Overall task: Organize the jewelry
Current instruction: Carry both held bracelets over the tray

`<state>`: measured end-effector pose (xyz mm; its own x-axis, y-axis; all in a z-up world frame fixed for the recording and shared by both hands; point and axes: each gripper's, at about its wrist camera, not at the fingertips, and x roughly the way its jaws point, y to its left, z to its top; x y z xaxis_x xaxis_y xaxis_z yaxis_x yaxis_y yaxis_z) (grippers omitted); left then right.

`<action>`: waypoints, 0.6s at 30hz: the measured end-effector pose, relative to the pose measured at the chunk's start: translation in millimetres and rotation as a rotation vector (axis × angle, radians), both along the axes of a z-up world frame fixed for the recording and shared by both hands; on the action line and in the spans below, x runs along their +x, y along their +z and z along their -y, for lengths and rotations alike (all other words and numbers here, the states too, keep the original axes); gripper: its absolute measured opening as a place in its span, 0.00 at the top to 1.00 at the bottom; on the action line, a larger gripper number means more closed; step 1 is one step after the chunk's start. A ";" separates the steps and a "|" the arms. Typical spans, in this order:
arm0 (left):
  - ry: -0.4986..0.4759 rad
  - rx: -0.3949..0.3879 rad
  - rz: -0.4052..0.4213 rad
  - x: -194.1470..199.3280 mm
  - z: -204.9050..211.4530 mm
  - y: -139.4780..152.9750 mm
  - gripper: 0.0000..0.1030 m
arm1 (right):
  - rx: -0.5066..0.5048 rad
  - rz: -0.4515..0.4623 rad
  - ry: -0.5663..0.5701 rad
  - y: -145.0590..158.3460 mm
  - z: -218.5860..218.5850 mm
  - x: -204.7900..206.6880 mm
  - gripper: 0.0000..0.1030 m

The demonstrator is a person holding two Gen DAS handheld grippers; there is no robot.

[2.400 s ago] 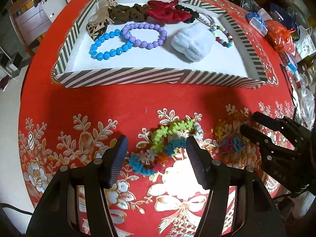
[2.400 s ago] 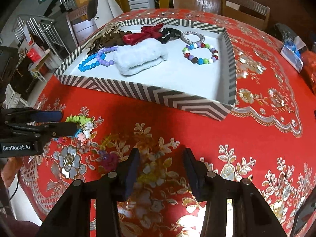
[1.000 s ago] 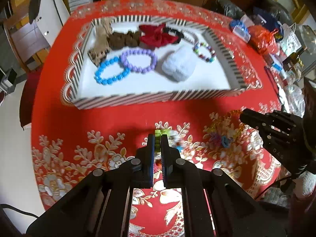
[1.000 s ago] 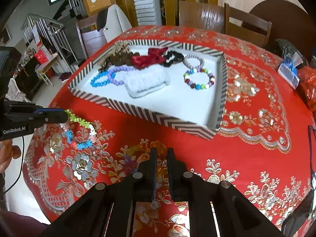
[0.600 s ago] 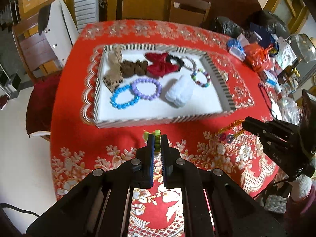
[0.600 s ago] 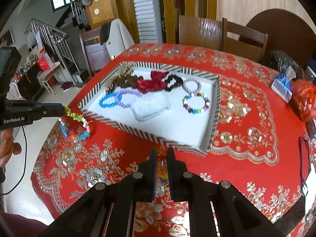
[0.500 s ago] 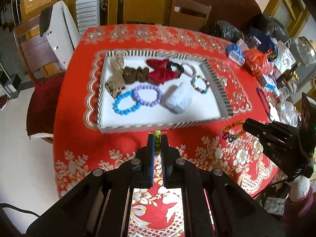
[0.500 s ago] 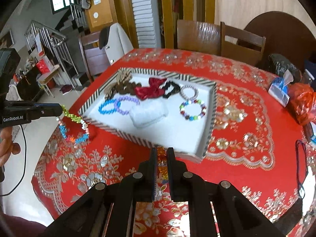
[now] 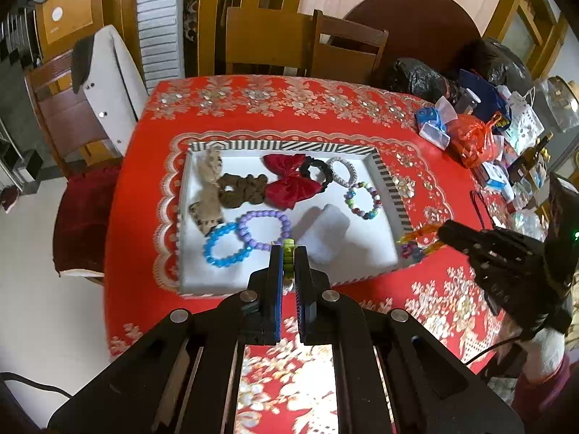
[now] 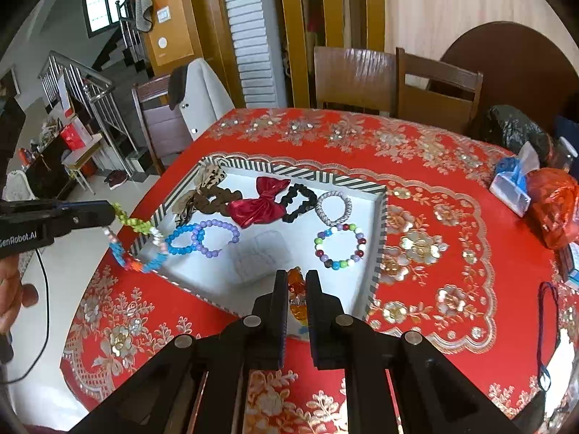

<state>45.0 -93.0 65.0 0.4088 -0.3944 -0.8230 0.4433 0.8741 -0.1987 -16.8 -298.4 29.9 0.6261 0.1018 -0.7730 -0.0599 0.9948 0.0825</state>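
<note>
Showing two hand-held grippers raised above a table under a red floral tablecloth (image 9: 362,108), each clamped on a piece of jewelry. Left gripper (image 9: 288,249): jaws nearly closed on a green, blue and orange bead bracelet (image 10: 139,244), only a green bead visible between the tips in the left wrist view; in the right wrist view, seen dangling as a loop from the tips of that gripper (image 10: 112,211), at the near left corner of the striped tray (image 10: 378,238). Right gripper (image 10: 296,276): jaws narrow, pinching an amber bead bracelet (image 10: 297,298); in the left wrist view, seen hanging from the tips of that gripper (image 9: 443,231) as orange and purple beads (image 9: 416,240), at the near right corner of the tray. Part of a hand (image 10: 9,289) visible at the left edge behind the left gripper.

Lying inside the white tray: a blue bead bracelet (image 9: 220,247) and a purple bead bracelet (image 9: 262,229), touching, near left; a white fluffy band (image 9: 322,231) near centre; a multicoloured bead bracelet (image 9: 362,199) right; a silver bracelet (image 9: 342,170) and a black scrunchie (image 9: 316,170) far right; a red velvet bow (image 9: 289,181) far centre; a brown scrunchie (image 9: 242,190) just left of the bow; a beige patterned clip (image 9: 208,195) along the left wall.

Standing beyond the far edge of the table: wooden chairs (image 10: 394,83). Lying at the far right of the tablecloth: an orange plastic bag (image 9: 472,137) and a blue and white packet (image 9: 432,126).
</note>
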 end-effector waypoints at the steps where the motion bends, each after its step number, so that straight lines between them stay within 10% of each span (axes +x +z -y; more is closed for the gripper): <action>1: 0.002 -0.002 -0.006 1.4 3.3 -1.4 0.96 | 0.008 -0.008 0.002 -3.4 -0.5 3.6 0.91; 18: 0.131 0.035 -0.175 38.1 16.4 -78.4 0.96 | -0.011 -0.178 -0.054 -68.9 25.8 46.8 0.91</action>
